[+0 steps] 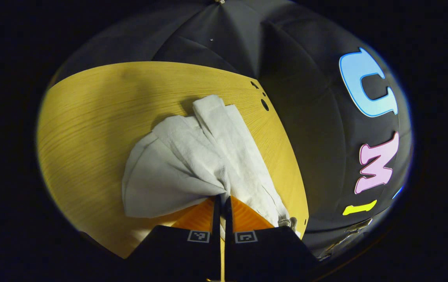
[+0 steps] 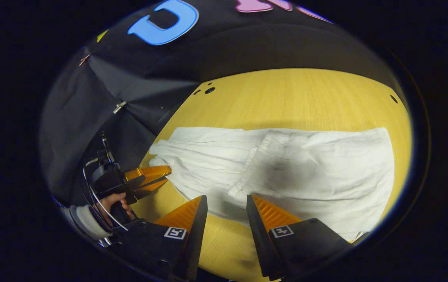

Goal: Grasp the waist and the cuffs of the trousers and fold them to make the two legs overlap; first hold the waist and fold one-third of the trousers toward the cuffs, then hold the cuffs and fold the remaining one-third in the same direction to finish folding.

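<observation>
White crinkled trousers [image 2: 286, 168] on wood-grain table [image 2: 294, 98], left gripper [image 1: 221, 199] jaws pinching cloth, right gripper [image 2: 227, 203] jaws spread.

Location: a staged recording booth, not a lived-in home.

Black cloth walls [image 1: 216, 43] enclose the work area on all visible sides, hanging in loose folds and gathered at a seam, pinned with a small clip [image 2: 120, 106] in the right gripper view. The only furniture is a plain wood-grain desk [image 1: 91, 117] with small drilled holes [image 1: 264, 104] near one corner, pushed close against the cloth. White trousers [image 2: 286, 164] lie on the desk as the sole household item. A handheld gripper [image 2: 151, 177] with trailing cables, held by a person's hand [image 2: 114, 201], and square printed marker tags [image 1: 199, 236] on the fingers' mounts indicate a data-collection setup.
</observation>
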